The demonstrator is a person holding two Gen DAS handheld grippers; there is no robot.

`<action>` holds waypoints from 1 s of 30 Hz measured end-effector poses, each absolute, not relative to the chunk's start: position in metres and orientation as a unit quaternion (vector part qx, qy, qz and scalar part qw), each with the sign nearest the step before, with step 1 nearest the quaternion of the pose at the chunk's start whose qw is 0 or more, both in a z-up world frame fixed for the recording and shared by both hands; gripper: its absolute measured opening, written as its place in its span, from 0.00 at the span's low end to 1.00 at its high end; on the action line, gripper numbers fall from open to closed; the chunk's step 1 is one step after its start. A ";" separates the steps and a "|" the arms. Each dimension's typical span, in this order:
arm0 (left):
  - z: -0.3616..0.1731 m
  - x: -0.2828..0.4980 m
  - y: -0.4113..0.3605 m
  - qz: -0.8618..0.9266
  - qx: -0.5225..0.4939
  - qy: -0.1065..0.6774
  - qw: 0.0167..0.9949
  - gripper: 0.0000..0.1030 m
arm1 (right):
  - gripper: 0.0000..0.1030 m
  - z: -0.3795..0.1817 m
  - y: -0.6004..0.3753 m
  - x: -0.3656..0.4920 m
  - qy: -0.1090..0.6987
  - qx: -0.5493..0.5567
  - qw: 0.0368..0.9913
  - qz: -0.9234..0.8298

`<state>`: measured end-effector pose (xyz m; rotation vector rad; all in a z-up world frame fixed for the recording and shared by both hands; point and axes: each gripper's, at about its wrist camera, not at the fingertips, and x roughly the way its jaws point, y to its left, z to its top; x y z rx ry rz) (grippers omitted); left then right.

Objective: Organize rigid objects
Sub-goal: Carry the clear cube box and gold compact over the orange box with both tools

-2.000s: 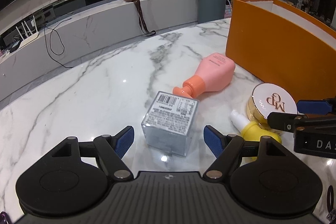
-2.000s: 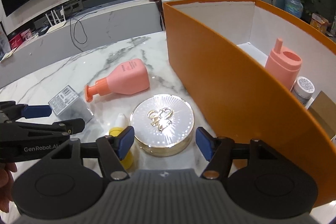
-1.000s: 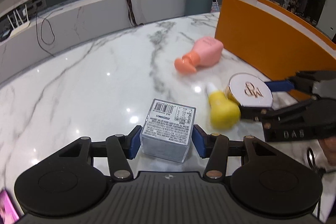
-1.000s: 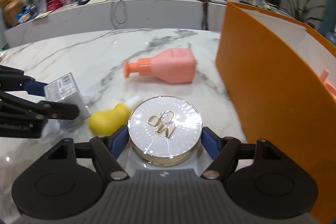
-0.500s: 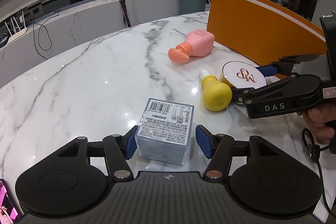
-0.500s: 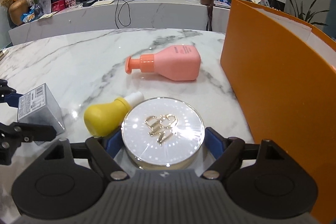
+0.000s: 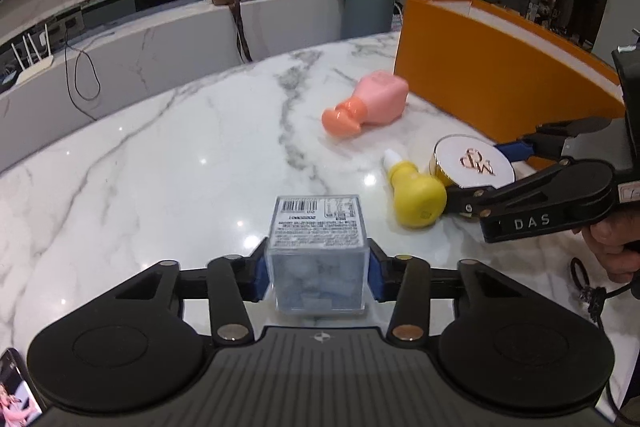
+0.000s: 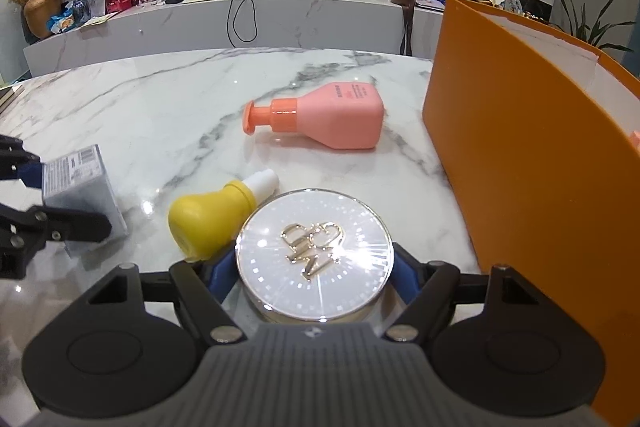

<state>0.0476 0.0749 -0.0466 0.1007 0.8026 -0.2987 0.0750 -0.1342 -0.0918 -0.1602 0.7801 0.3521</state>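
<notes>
The left gripper point(image 7: 316, 273) has just been closing and is now clamping the clear box point(image 7: 317, 259) between its blue pads on the marble table point(image 7: 160, 167). To its right, a yellow bottle point(image 8: 208, 219) is lying, touching the round compact point(image 8: 314, 259). The right gripper point(image 8: 314, 277) is squeezing that compact. Ahead of it the pink bottle point(image 8: 332, 121) is lying on its side; the orange bin point(image 8: 532, 163) is standing to its right.
</notes>
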 end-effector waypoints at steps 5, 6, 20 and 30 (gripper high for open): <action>-0.039 0.051 0.071 -0.137 0.051 0.383 0.912 0.50 | 0.73 -0.081 -0.139 0.072 0.368 -0.076 0.912 0.166; -0.038 0.051 0.070 -0.136 0.050 0.382 0.913 0.50 | 0.73 -0.079 -0.140 0.071 0.365 -0.076 0.913 0.166; 0.005 0.057 0.050 -0.142 0.019 0.347 0.927 0.50 | 0.73 -0.018 -0.142 0.065 0.296 -0.071 0.938 0.168; 0.026 0.066 0.016 -0.160 0.031 0.323 0.932 0.50 | 0.73 0.028 -0.174 0.082 0.263 -0.044 0.953 0.144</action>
